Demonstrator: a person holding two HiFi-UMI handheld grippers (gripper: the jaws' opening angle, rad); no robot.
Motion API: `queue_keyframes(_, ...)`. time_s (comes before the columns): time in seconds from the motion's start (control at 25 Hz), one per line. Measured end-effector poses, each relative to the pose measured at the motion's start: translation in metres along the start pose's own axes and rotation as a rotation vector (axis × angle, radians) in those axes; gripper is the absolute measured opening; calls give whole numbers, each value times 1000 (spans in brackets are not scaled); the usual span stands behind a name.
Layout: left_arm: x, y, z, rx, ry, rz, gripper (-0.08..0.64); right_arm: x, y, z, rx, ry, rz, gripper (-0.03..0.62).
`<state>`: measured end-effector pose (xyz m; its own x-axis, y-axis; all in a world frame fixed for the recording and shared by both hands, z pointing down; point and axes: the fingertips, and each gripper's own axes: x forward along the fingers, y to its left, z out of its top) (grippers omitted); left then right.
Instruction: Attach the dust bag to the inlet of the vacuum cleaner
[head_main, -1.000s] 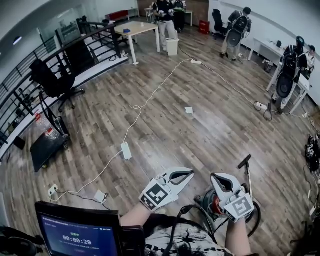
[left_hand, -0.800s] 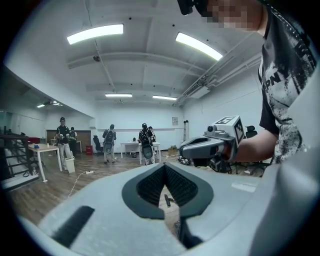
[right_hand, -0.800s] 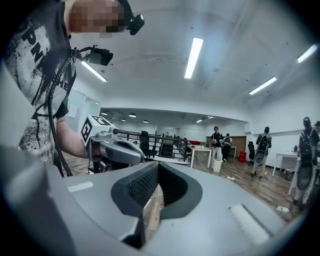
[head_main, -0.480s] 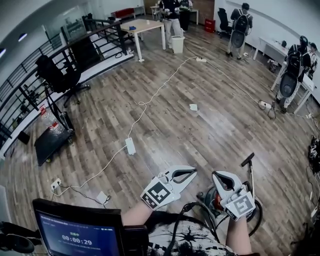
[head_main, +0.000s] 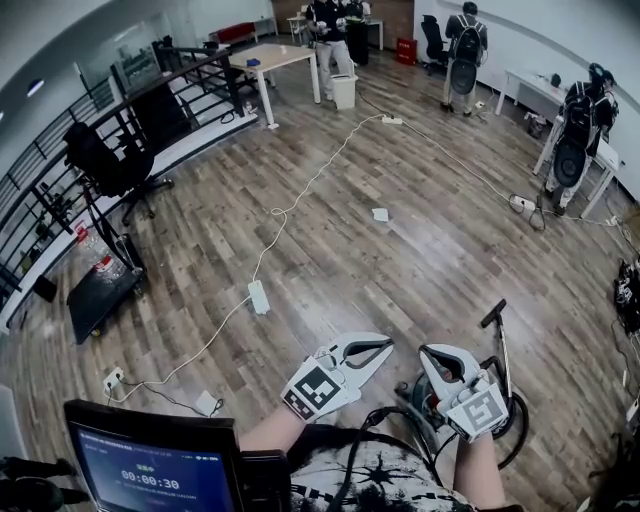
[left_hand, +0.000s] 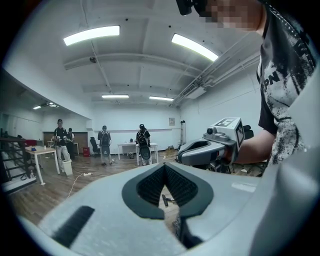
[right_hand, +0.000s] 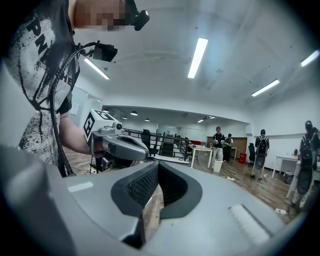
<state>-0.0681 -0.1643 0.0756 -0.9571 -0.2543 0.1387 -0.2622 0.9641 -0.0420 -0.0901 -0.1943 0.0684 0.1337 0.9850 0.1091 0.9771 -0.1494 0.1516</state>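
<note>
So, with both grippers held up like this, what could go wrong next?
Both the left gripper and right gripper are shut and empty, and I see no dust bag, so the search may cost time. The vacuum cleaner lies half hidden under the right gripper; a blind reach could knock it. Its black hose loops beside it and may snag.

The round red and black vacuum cleaner (head_main: 421, 403) is mostly covered by the grey right gripper (head_main: 430, 354) and the forearm (head_main: 478, 468) behind it, so its inlet cannot be seen. The black-framed blue screen (head_main: 160, 465) is cut by the bottom edge. The small white object (head_main: 379, 214) on the floor (head_main: 330, 260), perhaps paper, is too small to tell.
</note>
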Motion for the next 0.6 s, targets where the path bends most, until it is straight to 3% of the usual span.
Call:
queue_keyframes(0.4,-2,3,-1,6,9,2,2,8,-1,7,-23,-44,16,6)
queue_keyframes(0.6,-4,3,-4,10,11,1,2,11,2,-7,3,20,15,6)
